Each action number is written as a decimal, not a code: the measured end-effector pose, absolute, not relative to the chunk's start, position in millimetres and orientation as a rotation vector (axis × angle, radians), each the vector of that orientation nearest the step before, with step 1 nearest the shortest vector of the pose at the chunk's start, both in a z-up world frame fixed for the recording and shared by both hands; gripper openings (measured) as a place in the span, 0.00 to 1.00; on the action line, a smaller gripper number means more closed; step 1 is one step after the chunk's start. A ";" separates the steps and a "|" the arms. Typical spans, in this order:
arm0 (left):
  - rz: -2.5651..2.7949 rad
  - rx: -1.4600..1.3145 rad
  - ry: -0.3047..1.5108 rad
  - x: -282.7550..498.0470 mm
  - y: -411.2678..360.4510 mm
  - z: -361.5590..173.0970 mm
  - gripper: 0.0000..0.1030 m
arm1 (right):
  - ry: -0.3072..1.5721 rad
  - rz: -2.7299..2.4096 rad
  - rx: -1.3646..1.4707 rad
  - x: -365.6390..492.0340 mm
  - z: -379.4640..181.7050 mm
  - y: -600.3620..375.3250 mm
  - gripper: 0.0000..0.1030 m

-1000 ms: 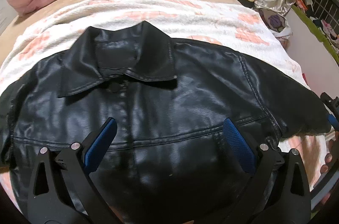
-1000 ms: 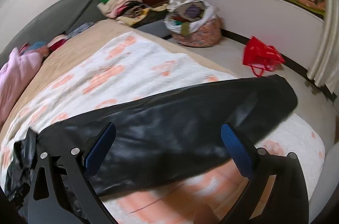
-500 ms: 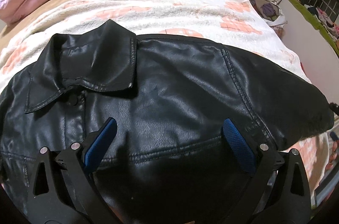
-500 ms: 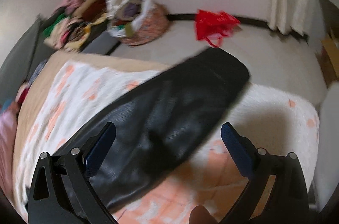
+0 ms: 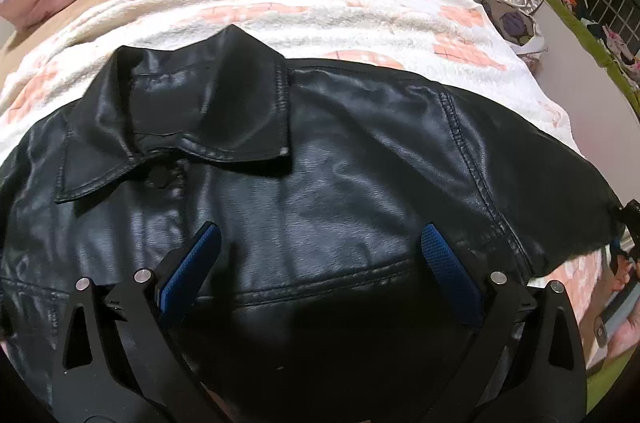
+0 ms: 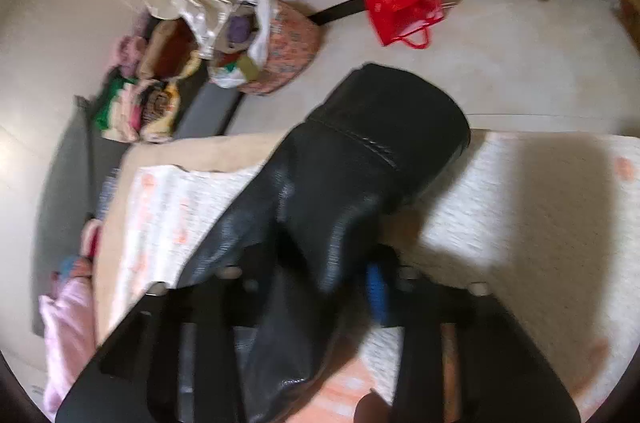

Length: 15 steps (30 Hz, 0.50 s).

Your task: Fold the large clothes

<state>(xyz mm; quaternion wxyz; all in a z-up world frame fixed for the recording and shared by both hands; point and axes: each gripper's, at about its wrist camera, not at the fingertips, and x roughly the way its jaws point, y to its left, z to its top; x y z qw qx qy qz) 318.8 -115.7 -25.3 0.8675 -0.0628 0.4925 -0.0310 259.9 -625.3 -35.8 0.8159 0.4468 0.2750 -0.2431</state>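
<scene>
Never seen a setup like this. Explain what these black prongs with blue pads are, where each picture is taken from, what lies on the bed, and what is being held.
No robot here: a person holds a two-finger claw in each hand, each carrying a camera looking along its fingers. The left wrist view shows the left claw open above a black leather jacket, spread collar-up on a white and peach blanket. The right wrist view, blurred, shows the right claw closed on the jacket's sleeve, lifting it. A red bag lies on the floor beyond.
</scene>
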 end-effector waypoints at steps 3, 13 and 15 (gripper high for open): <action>-0.058 -0.140 1.025 315.1 -105.1 -17.5 0.91 | 0.517 -0.437 0.969 258.8 -22.4 -624.1 0.12; -0.028 -0.217 0.986 294.9 -51.2 22.1 0.91 | 0.259 -0.028 0.725 251.0 81.7 -550.7 0.09; -0.020 -0.241 0.980 288.4 -34.9 28.7 0.91 | 0.245 0.046 0.661 250.8 97.4 -522.8 0.08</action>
